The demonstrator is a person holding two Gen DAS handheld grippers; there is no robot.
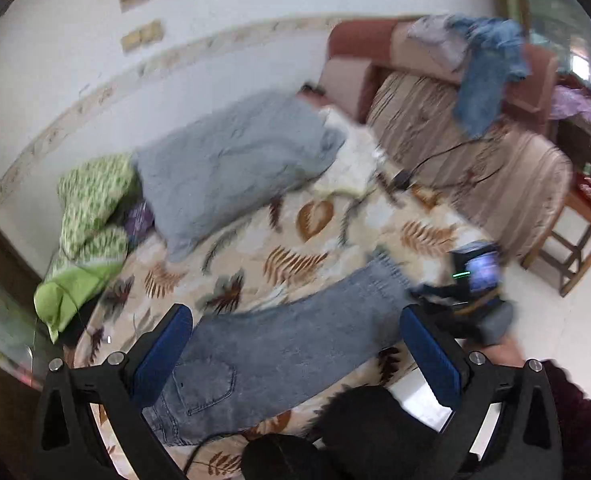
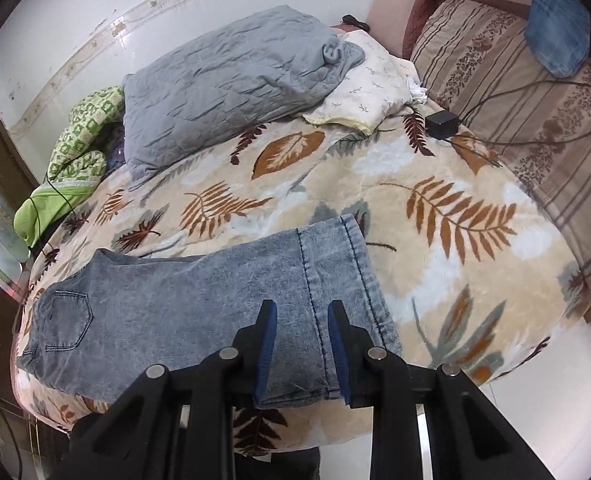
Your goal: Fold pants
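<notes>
**Right wrist view: hem end lies between the right tool's fingers**

The right tool [image 2: 301,344] hangs over the pants' [image 2: 199,300] leg end, jaws part-open with denim showing between the pads; whether they press the cloth I cannot tell. The pants lie flat on the leaf-print bed [image 2: 435,248], long axis running from the hem beside this tool leftward to the pocketed waist. The left tool [image 1: 295,356], jaws wide and empty, hovers above the waist end in a blurred frame. Farther off sits a grey pillow [image 2: 223,80].
</notes>
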